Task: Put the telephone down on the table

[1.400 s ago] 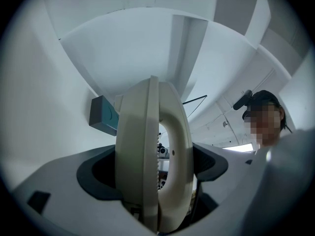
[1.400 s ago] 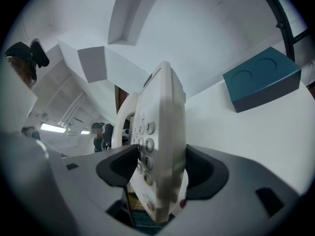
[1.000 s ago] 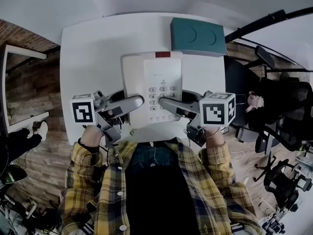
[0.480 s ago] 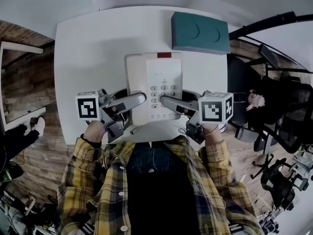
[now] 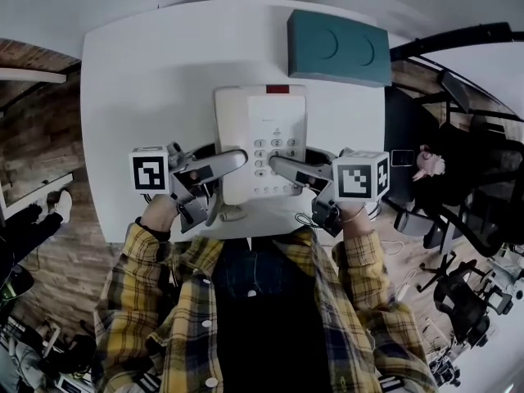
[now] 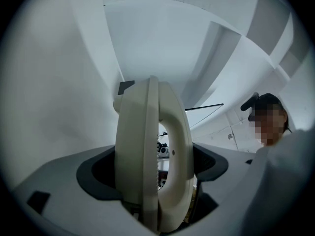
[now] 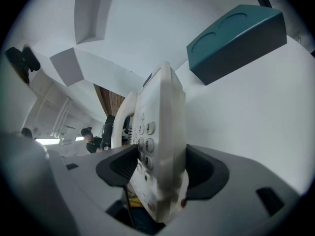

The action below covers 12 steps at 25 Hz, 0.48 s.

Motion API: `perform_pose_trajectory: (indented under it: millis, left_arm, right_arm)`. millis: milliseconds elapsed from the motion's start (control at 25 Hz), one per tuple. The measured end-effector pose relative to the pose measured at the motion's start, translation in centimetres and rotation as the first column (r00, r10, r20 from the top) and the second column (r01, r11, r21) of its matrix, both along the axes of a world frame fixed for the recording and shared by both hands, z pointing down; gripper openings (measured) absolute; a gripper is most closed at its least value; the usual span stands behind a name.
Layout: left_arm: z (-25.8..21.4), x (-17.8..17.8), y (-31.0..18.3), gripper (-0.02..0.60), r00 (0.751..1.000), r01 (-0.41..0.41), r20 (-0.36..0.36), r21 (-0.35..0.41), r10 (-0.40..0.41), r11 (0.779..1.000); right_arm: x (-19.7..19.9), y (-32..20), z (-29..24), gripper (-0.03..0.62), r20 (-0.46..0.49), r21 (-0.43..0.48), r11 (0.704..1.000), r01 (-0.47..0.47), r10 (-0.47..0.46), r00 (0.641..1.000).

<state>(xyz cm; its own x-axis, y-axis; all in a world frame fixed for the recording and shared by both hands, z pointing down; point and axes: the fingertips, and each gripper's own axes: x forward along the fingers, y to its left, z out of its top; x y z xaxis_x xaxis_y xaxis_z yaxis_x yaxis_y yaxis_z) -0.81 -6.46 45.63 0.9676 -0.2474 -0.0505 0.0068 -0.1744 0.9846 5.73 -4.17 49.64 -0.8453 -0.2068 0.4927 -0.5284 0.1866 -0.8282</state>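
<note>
The jaws of the left gripper (image 5: 221,164) and the right gripper (image 5: 285,170) are clamped on the near edge of the telephone (image 5: 264,133). Beyond the telephone, a teal box (image 5: 337,47) lies on the counter (image 5: 147,80).

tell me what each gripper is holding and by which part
Both hold the telephone. The left gripper clamps its left side, over the handset; the right gripper clamps its right edge, beside the keypad.

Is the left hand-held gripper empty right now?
No, the left hand-held gripper has both jaws pressed on the telephone at its handset edge.
</note>
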Motion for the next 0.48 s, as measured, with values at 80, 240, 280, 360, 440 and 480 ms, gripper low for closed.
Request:
perform_pose_trajectory:
  millis: [80, 240, 280, 360, 440, 480]
  left_arm:
    - [0.6, 0.1, -0.2, 0.403, 1.000, -0.002, 0.002, -0.009, 0.002, 1.000]
    - [1.8, 0.2, -0.5, 0.403, 1.000, -0.001, 0.009, -0.032, 0.001, 0.999]
    - [2.0, 0.2, -0.5, 0.403, 1.000, -0.001, 0.009, -0.038, 0.001, 0.999]
    - [2.6, 0.2, -0.6, 0.403, 1.000, -0.003, 0.010, -0.049, 0.003, 0.999]
    - [3.2, 0.1, -0.7, 0.403, 1.000, -0.005, 0.009, -0.063, 0.005, 0.998]
    - [3.5, 0.1, -0.7, 0.403, 1.000, -0.006, 0.009, -0.070, 0.006, 0.998]
  right_arm:
    - [0.1, -0.2, 0.6, 0.279, -0.004, -0.007, 1.000, 0.003, -0.003, 1.000]
    - [0.4, -0.6, 1.7, 0.279, -0.010, -0.021, 1.000, 0.002, -0.002, 1.000]
    - [0.4, -0.6, 2.0, 0.279, -0.011, -0.027, 1.000, 0.001, -0.002, 1.000]
    - [0.3, -0.6, 2.5, 0.279, -0.011, -0.040, 0.999, -0.001, 0.001, 1.000]
    - [0.2, -0.6, 3.1, 0.279, -0.010, -0.052, 0.999, -0.003, 0.002, 1.000]
    - [0.2, -0.7, 3.4, 0.279, -0.010, -0.058, 0.998, -0.003, 0.002, 1.000]
